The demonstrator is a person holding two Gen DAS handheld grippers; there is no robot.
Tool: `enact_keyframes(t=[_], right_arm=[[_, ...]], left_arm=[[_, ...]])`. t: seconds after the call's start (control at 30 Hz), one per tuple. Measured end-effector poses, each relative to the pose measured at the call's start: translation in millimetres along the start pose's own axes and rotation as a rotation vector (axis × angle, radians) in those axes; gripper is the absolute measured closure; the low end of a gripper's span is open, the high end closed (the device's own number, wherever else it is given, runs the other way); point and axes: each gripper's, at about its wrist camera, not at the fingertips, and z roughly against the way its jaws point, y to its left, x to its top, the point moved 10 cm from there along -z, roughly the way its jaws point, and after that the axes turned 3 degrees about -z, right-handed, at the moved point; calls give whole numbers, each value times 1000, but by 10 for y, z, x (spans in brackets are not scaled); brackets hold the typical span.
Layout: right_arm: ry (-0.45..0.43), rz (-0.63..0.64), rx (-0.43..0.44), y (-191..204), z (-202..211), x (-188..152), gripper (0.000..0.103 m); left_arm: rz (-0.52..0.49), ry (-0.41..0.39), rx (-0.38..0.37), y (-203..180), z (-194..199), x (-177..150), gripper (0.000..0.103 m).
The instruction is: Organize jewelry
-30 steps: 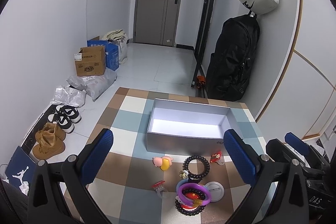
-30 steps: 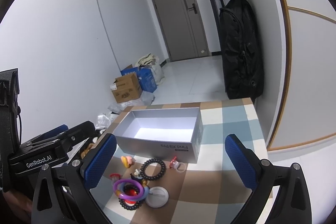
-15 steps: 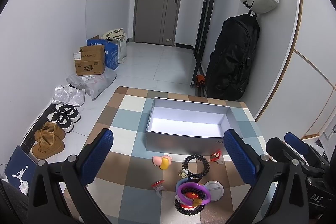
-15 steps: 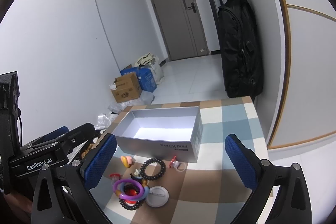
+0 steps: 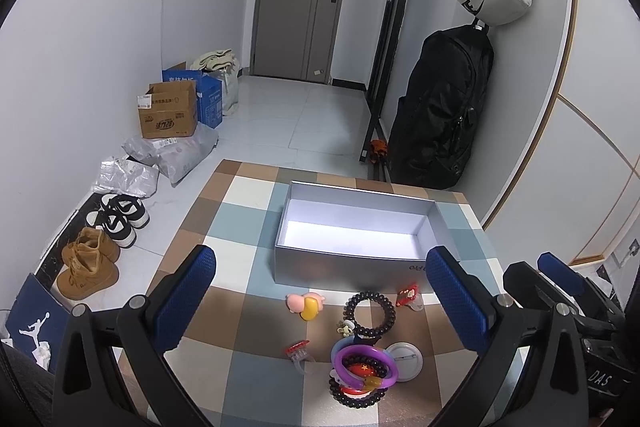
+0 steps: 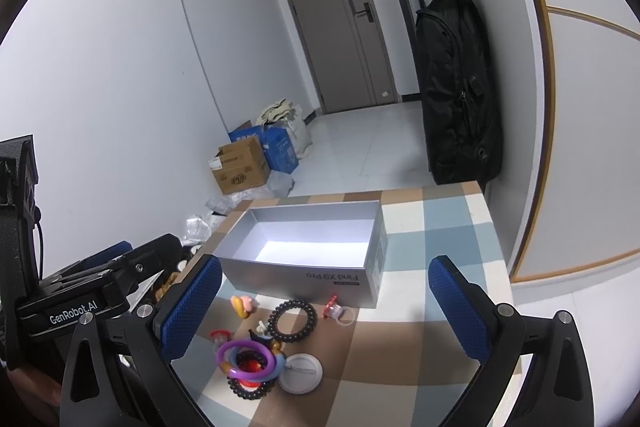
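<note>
An open grey box (image 5: pixel 352 269) (image 6: pixel 304 277) stands empty on a checked table. In front of it lie jewelry pieces: a black bead bracelet (image 5: pixel 370 313) (image 6: pixel 293 321), a purple ring (image 5: pixel 366 367) (image 6: pixel 245 359) stacked on another dark bead bracelet, a pink-and-yellow charm (image 5: pixel 302 305) (image 6: pixel 242 305), a red ring (image 5: pixel 298 351), a red clip (image 5: pixel 408 297) (image 6: pixel 336 309) and a white round badge (image 5: pixel 404 361) (image 6: pixel 301 373). My left gripper (image 5: pixel 320 297) is open and empty above the pile. My right gripper (image 6: pixel 325 307) is open and empty too.
The checked table (image 5: pixel 228 227) ends at the left, with shoes (image 5: pixel 116 219) and cardboard boxes (image 5: pixel 168 113) on the floor beyond. A black backpack (image 5: pixel 440 111) hangs at the right wall. The left gripper's body (image 6: pixel 96 287) shows at the left of the right wrist view.
Almost nothing; both views drifted very slightly. Both grippers stay open and the jewelry lies untouched.
</note>
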Motion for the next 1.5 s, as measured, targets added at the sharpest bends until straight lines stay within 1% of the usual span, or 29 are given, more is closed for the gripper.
enact_keyframes(t=[0.23,0.37,0.43,0.57,0.67,0.77,0.83,0.97,1.0,1.1,1.17,1.23,1.43,1.5], right_arm=[[0,1,9,25,-4,22,0],[25,-2,19,52,-36,-7,0],[47,-5,28,74,-56,-44,0],[129,-14,89,180,-147,-174,0],[196,-9,136,304,-218,-311,0],[266,-14,175,412,-293,-456,0],[323,-22,203,483,-347,-577,5],[425,-27,239,620,-454,-823,8],[445,-27,244,644,-479,-880,11],[485,-20,221,645,-548,-986,18],[509,-10,208,647,-583,-1049,26],[523,8,184,627,-633,-1092,33],[527,23,148,582,-679,-1123,46],[525,12,152,570,-666,-1105,49]], left_arm=[[9,10,-21,2,-10,16,1],[15,81,-3,87,-88,-23,1],[42,112,-2,178,-122,-41,1],[102,172,35,441,-202,-78,1],[138,207,49,567,-253,-106,1],[146,227,58,620,-261,-138,1],[155,237,57,653,-276,-140,1],[178,271,54,732,-319,-191,1],[183,279,55,747,-328,-205,1],[184,294,56,785,-362,-218,1],[182,299,54,782,-371,-216,1],[178,302,52,786,-379,-218,1],[177,319,48,792,-403,-241,1],[176,320,45,784,-406,-240,1]])
